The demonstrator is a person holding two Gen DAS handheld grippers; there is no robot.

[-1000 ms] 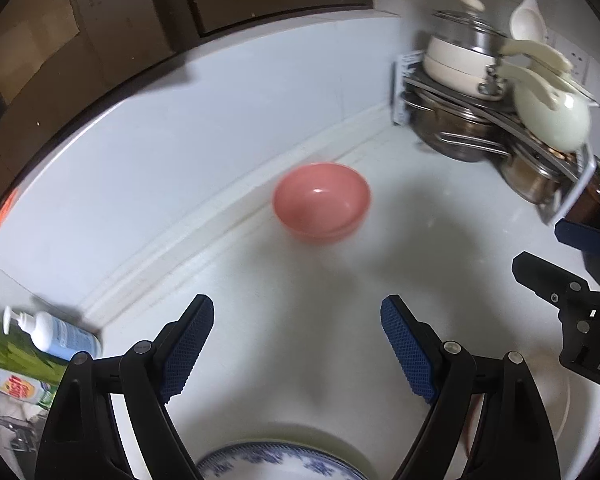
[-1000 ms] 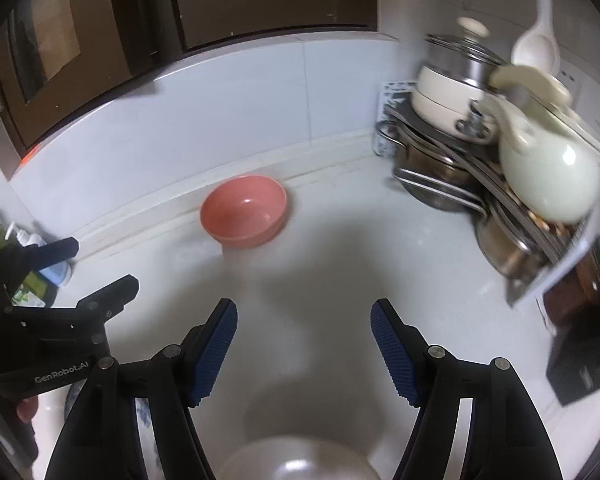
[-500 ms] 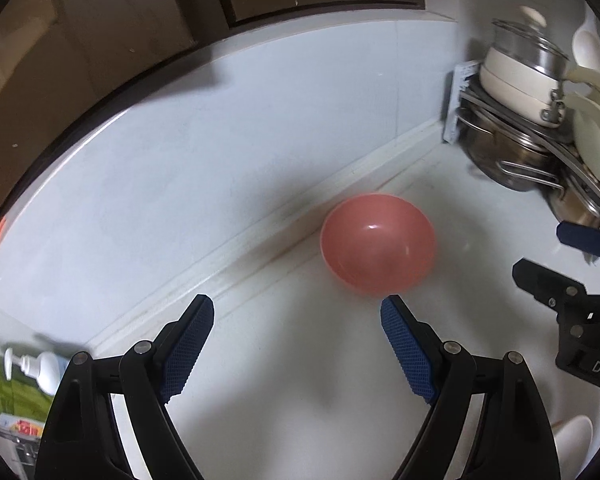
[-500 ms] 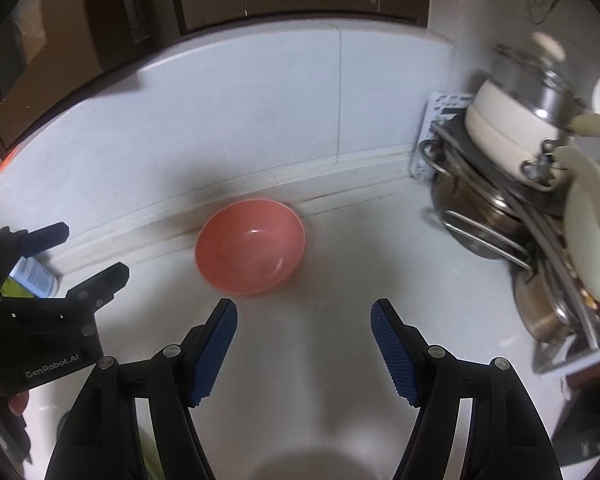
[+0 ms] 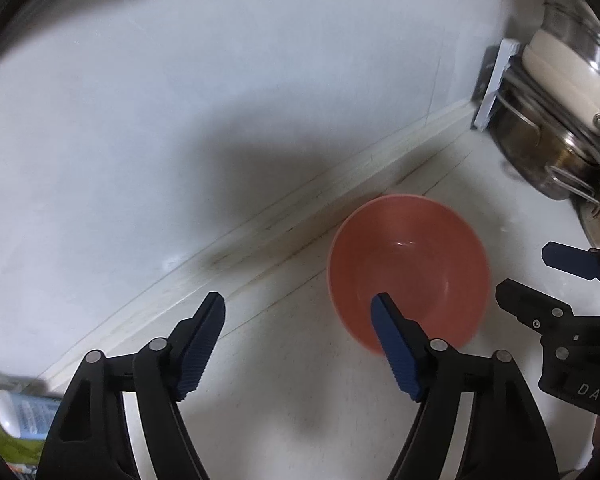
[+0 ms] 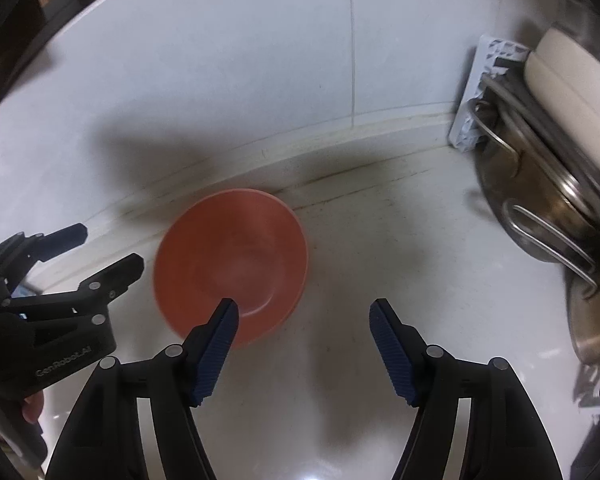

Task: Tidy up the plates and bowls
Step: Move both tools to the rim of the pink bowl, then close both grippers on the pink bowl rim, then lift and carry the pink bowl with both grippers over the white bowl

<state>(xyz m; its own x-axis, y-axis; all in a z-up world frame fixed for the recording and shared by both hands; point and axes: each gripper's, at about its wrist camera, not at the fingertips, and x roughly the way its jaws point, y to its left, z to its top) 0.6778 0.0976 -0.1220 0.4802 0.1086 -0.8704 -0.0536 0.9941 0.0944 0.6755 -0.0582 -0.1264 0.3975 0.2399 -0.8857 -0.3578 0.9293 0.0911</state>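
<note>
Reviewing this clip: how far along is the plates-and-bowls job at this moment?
Nothing visibly done: the pink bowl sits alone, upright and empty, on the counter by the wall. In hand: nothing gripped; the left gripper and right gripper are both open and close around the bowl, one on each side. Left: grasping the bowl and placing it; no plates or stack show here.

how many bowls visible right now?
1. A pink bowl sits on the counter near the back wall, between the open left gripper and open right gripper. Others may lie out of view.
</note>
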